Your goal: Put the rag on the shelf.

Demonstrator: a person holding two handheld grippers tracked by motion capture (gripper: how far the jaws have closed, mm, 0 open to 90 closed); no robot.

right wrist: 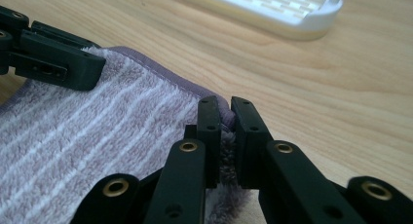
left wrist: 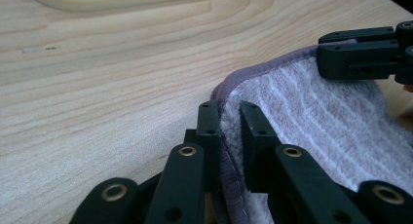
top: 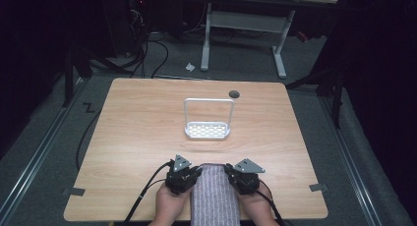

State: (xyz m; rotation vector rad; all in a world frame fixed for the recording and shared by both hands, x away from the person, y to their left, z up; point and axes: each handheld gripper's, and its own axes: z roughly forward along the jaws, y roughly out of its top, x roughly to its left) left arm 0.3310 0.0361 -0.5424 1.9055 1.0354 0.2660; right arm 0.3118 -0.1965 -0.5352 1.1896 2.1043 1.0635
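Towel (top: pixel 215 196), lilac with pale stripes, is laid flat at the table's (top: pixel 137 137) near edge, well short of the white rack (top: pixel 207 130), and hangs over that edge toward the person

Left gripper (top: pixel 189 174) is set at the towel's far left corner; in the left gripper view the hem is seen clamped between its jaws, the towel (left wrist: pixel 311 121) spreading off to the right. Right gripper (top: pixel 236 174) is set at the towel's far right corner; in the right gripper view the jaws are closed tight on the corner hem, the towel (right wrist: pixel 97 136) spreading left

Each gripper is backed by a hand at the table's near edge, either side of the towel

Rack is seen upright beyond the towel, near the table's middle, its wire handle raised; a dark hole (top: pixel 234 94) is noted just past the rack
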